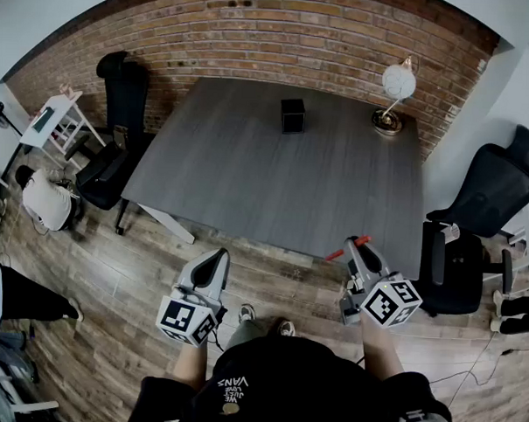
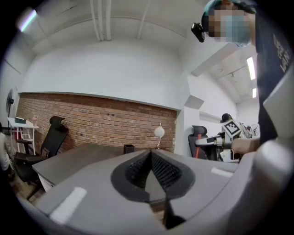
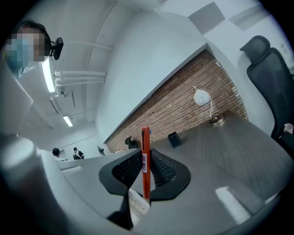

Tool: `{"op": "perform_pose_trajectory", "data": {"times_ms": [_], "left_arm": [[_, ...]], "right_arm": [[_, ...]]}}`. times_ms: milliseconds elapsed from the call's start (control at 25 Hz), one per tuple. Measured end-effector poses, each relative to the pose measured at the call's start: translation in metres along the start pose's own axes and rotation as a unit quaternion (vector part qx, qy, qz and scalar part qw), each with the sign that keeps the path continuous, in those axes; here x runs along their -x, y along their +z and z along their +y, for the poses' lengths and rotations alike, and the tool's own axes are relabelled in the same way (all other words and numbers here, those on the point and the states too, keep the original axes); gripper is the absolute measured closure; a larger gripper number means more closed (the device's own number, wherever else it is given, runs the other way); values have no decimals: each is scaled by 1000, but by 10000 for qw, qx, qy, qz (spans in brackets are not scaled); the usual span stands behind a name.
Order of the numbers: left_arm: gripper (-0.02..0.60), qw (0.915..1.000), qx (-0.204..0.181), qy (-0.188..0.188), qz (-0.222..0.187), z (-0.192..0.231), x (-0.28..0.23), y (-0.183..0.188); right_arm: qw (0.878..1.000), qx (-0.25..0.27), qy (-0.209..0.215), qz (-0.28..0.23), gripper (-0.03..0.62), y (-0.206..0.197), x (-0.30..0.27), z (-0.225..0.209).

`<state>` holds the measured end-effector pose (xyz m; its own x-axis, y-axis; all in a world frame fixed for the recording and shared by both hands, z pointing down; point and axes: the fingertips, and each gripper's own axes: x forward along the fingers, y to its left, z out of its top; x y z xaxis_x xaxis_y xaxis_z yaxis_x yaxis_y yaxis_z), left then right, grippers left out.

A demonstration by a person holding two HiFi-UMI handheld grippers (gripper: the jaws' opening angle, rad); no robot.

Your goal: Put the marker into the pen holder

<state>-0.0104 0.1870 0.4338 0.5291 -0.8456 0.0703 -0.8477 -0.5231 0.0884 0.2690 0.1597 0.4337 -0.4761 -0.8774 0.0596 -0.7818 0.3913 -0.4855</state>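
Two jaw pairs closed: right gripper clamped on red marker, left gripper empty.

Premises: an office meeting room. Ahead of the left hand-held gripper and the right hand-held gripper stands a large grey counter. A black pen holder and a globe desk lamp stand at its far edge. One black swivel chair stands far left of the left hand-held gripper, and a second swivel chair stands right of the right one. Brick wall beyond; plank floor beneath; strip lights overhead.
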Motion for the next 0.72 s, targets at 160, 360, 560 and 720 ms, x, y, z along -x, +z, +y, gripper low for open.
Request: {"op": "perform_pose_trajectory", "data": {"times_ms": [160,360,560,720], "left_arm": [[529,10000,-6,-46,-15,-4,-3,-4],[529,10000,17,-83,-22,-6,-5,-4],[529,10000,34,-50,-30,2,-6,-8],[529,9999,126,-14,-27,23,-11,-12]], "right_arm": [[10000,1,26,-26,540,-1,-1,0],[10000,21,43,-36,540,0,-4,1],[9998,-56,131,-126,540,1,-12,4],[9999,-44,113,-70,540,0,-30,6]]}}
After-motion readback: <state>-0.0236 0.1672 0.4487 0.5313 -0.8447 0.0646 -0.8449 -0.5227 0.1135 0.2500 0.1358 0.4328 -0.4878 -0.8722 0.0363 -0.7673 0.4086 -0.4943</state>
